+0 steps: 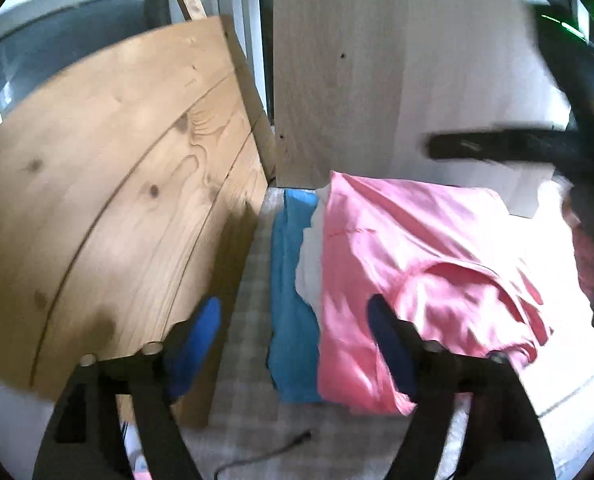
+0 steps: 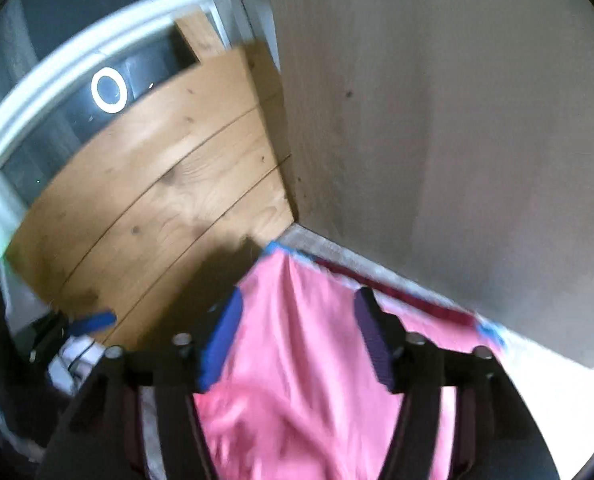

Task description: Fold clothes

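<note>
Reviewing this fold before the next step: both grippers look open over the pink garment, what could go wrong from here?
1. The pink garment lies rumpled, so its fold may be uneven.
2. It overlaps the blue garment; a regrasp by the left gripper might snag both.
3. The right gripper hovers open near the wooden headboard.

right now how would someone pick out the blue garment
Find the big pine board leaning at the left. On the pale checked cover beside it lies a stack; the blue garment is the narrow strip at its left edge, beside the pink garment.

Glossy pink cloth (image 1: pixel 397 240) — knotty wood board (image 1: pixel 117 180)
</note>
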The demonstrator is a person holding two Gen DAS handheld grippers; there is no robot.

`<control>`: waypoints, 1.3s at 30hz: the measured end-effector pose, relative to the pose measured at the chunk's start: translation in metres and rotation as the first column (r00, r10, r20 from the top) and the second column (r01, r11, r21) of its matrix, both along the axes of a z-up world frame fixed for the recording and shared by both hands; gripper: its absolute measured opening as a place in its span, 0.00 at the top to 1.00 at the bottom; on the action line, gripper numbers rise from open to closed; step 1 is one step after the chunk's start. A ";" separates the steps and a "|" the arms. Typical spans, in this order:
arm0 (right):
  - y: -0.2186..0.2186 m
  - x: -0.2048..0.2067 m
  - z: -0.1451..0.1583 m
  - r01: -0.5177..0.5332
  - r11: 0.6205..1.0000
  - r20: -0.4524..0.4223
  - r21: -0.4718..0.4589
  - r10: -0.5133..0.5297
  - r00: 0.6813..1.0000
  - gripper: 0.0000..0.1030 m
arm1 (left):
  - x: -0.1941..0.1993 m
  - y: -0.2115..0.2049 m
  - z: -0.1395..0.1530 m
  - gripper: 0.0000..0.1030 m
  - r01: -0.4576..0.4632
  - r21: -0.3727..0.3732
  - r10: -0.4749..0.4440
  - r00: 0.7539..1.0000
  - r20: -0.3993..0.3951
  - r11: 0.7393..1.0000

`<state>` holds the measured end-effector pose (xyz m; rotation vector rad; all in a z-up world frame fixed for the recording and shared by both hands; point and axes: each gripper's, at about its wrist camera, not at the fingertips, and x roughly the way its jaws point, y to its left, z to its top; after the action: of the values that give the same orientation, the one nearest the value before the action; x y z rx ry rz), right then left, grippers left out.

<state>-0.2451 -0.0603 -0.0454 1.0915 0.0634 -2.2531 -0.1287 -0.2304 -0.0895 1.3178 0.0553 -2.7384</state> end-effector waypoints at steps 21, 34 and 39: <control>0.169 0.262 -0.016 0.430 0.890 -0.068 0.154 -0.425 0.903 0.29 | 0.150 0.061 0.043 0.24 0.110 -0.011 -0.110 0.994 0.019 0.994; 0.205 0.335 -0.005 0.407 0.894 -0.104 0.187 -0.394 0.913 0.29 | 0.218 0.091 0.063 0.24 0.056 -0.019 -0.056 0.998 0.003 0.998; 0.223 0.362 -0.009 0.402 0.890 -0.112 0.216 -0.386 0.916 0.29 | 0.243 0.114 0.065 0.24 0.050 -0.014 -0.049 0.999 0.015 0.999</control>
<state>0.1173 0.1630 -0.0542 1.2418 0.1510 -2.7028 0.1139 -0.1169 -0.0245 1.3530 0.0023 -2.7645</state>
